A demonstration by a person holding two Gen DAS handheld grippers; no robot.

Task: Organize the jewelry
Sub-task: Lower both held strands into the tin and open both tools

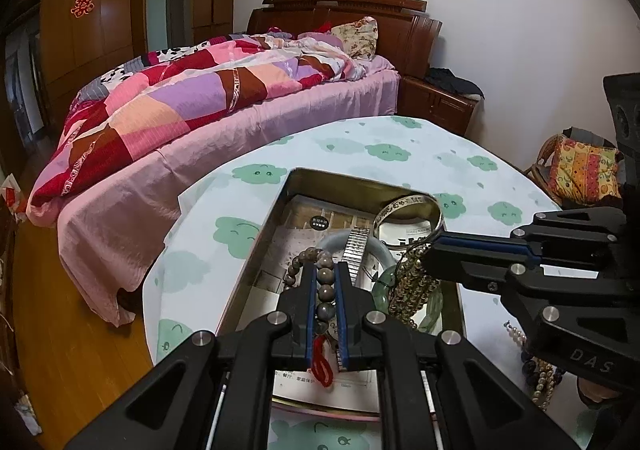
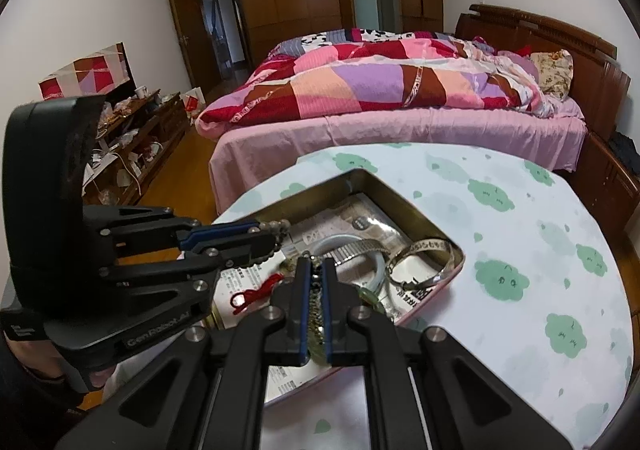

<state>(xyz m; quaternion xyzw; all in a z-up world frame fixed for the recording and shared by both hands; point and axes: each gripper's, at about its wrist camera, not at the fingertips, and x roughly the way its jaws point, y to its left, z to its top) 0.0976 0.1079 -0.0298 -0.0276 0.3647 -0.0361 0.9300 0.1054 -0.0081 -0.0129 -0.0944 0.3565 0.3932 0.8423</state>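
An open metal tin (image 1: 297, 175) sits on the cloud-print tablecloth (image 1: 400, 138). My left gripper (image 1: 324, 268) is shut on a brown bead bracelet (image 1: 323, 277) with a red tassel (image 1: 321, 364), just above the tin. My right gripper (image 1: 430, 254) comes in from the right, shut on a gold bead chain (image 1: 414, 282) that hangs into the tin. In the right wrist view the gold chain (image 2: 316, 302) runs between the pads of the right gripper (image 2: 316, 264), and the left gripper (image 2: 270, 236) holds the bracelet (image 2: 276, 227). A silver bangle (image 2: 424, 250), a pale bangle (image 2: 340, 241) and a metal watch band (image 2: 362, 248) lie inside the tin.
A pearl strand (image 1: 516, 334) and more beads (image 1: 544, 382) lie on the cloth right of the tin. A green jade piece (image 1: 384, 290) rests in the tin's near corner. The bed (image 2: 400, 130) stands close behind the table, a cluttered low cabinet (image 2: 140, 130) to the left.
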